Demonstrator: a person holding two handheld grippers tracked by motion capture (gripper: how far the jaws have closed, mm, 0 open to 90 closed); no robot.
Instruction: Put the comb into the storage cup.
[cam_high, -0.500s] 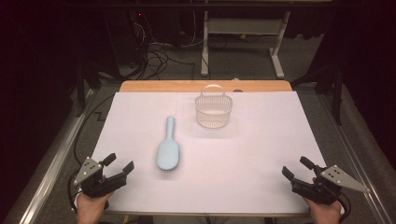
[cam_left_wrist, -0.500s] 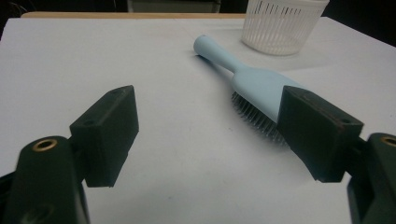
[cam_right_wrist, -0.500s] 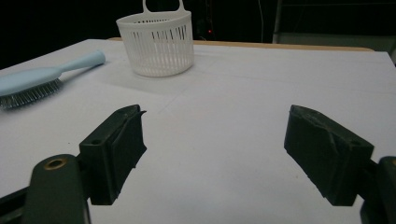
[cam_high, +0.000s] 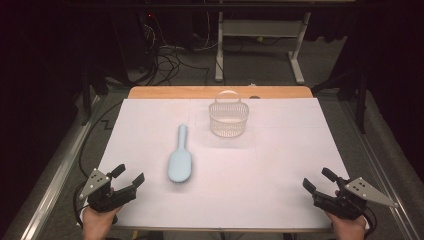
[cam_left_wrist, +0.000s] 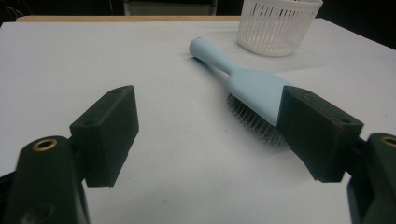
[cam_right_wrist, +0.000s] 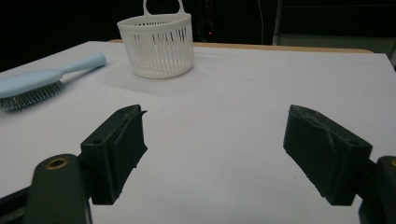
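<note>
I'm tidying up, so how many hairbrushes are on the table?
1. The light blue hairbrush lies bristles down left of centre, its handle pointing toward the white basket. Nothing seems to hide another.

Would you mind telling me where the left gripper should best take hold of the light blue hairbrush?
Probably by the handle: it is the narrow, bare part of the hairbrush, which lies bristles-down with its handle pointing away toward the basket. Bring the open left gripper from above, jaws across the handle.

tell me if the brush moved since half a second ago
No. The brush lies in the same spot on the white sheet, handle pointing away toward the basket, at the same gap from it as before.
</note>
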